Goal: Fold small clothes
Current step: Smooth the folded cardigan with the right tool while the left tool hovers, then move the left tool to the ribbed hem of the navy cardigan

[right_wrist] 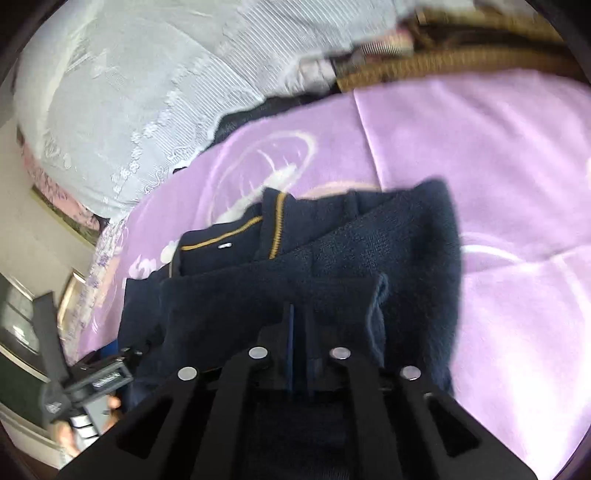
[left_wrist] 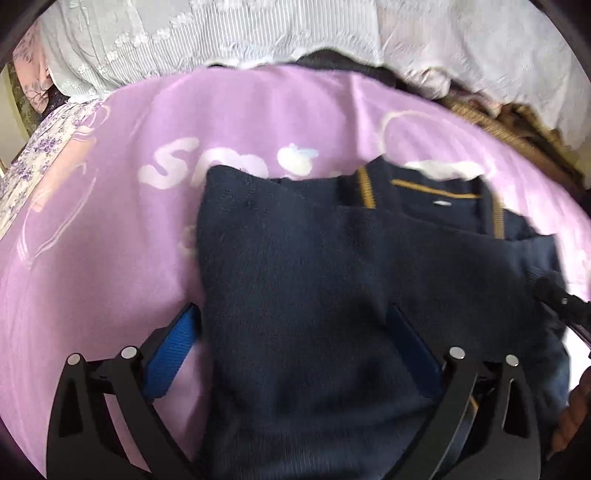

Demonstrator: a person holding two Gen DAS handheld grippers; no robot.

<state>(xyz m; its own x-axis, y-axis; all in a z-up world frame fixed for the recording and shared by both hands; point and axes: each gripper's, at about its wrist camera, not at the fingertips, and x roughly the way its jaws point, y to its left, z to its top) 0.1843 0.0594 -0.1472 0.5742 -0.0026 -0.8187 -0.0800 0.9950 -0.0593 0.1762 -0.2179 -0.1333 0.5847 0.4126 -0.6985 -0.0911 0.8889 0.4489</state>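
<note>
Only the right wrist view showed the right tongs (right_wrist: 300,325) clamped on the navy sweater (right_wrist: 332,251); left tongs (left_wrist: 295,325) were spread wide, gripping nothing. Beneath lay a lilac blanket (left_wrist: 110,240), white pillows (left_wrist: 184,33) behind

The sweater (left_wrist: 314,295) is navy knit with mustard-yellow stripes at the collar. The blanket (left_wrist: 110,240) is lilac with white lettering and pale swirls. The bedcover (left_wrist: 221,33) is white with fine ribbing and embroidered flowers. Both grippers' fingers (left_wrist: 170,350) carry blue pads on black frames.

One navy garment (left_wrist: 314,277), one purple blanket (left_wrist: 110,229), two grippers, one white bedcover (left_wrist: 221,33).
</note>
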